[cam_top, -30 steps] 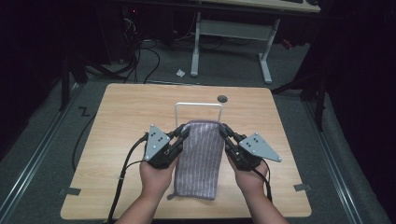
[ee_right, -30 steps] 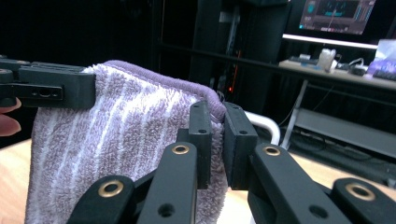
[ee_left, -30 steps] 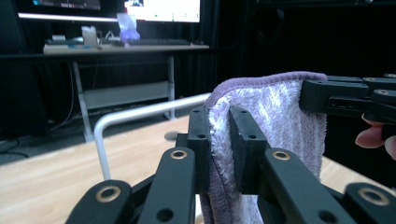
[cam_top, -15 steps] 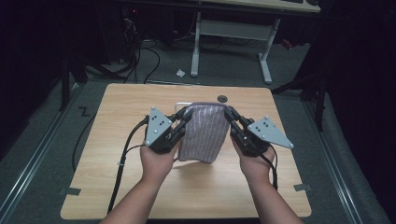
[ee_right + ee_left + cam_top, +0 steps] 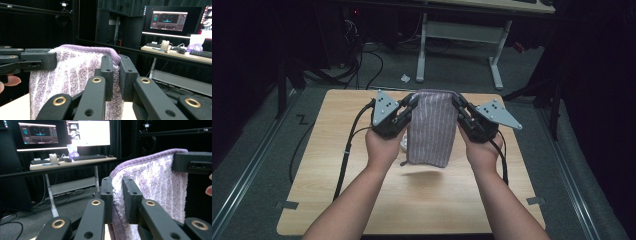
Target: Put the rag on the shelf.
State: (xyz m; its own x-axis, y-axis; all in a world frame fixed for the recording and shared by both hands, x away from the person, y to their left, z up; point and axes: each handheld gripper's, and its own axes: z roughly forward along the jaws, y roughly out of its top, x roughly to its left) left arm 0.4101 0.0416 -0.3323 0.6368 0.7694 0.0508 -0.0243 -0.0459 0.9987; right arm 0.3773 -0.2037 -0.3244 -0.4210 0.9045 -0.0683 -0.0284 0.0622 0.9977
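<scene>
The purple towel (image 5: 432, 127) hides a small white thing (image 5: 403, 144) on the table (image 5: 422, 200), all but a sliver, too little to tell what it is. In the left gripper view the towel's lower part runs off the bottom edge, and its pinched edge is buried between the jaws. The person's forearms are cut off by the high view's bottom edge.

Purple striped terry towel (image 5: 431, 127), folded, hanging vertical above the table, pinched at both top corners.
</scene>
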